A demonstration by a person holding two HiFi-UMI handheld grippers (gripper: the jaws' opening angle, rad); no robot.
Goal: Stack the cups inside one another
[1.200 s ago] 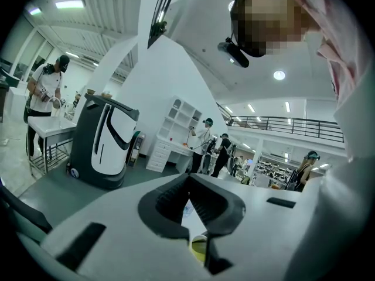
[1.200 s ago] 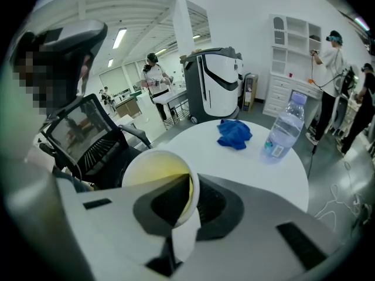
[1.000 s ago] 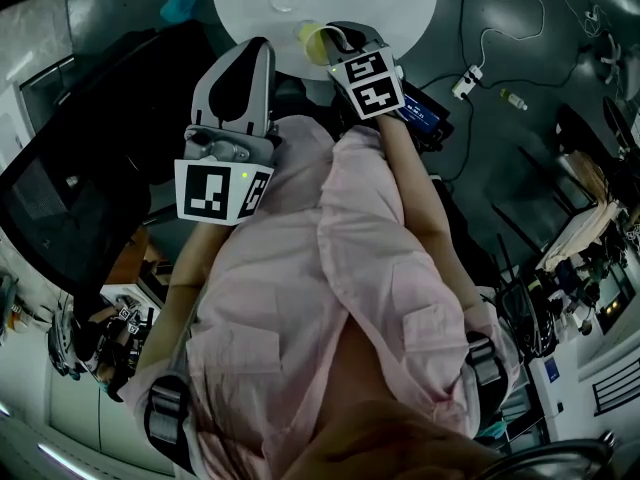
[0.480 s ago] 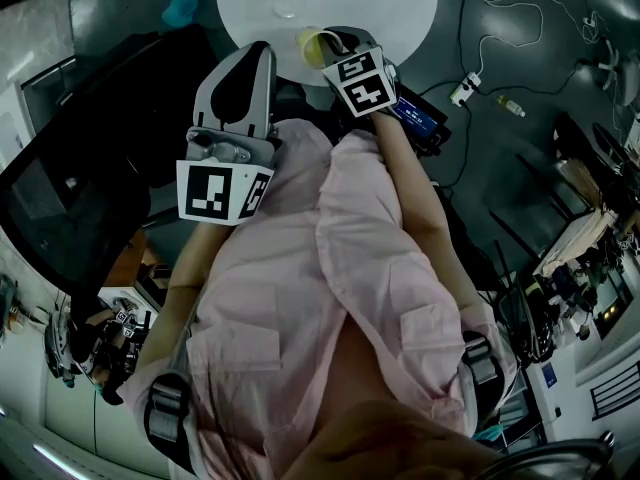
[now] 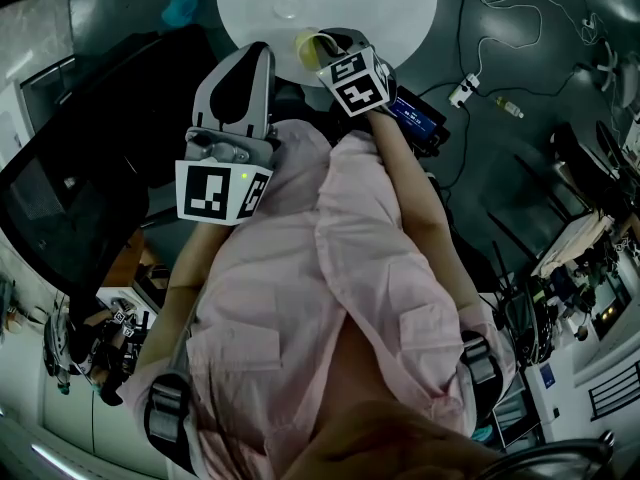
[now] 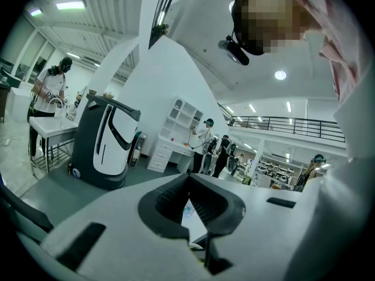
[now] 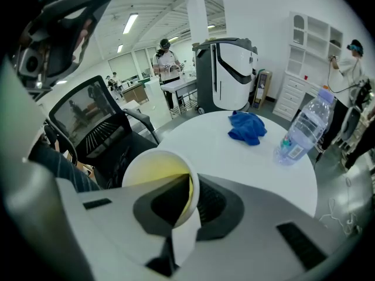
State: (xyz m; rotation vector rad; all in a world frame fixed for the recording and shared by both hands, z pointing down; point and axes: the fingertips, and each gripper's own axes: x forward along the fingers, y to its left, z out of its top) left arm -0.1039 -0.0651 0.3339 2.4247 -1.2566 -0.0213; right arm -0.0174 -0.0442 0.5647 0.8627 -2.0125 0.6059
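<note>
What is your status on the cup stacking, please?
Right gripper shut on yellow cup, at its rim. Left gripper shut, empty. Bottle, blue cloth apart on table.

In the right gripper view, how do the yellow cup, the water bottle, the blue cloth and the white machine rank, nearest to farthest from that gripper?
1. yellow cup, between the jaws.
2. water bottle, right, on the table.
3. blue cloth, centre, further back.
4. white machine, beyond the table.

Rim of yellow cup (image 7: 149, 171) tight in right gripper (image 7: 192, 195), above white table (image 7: 240, 157)
</note>
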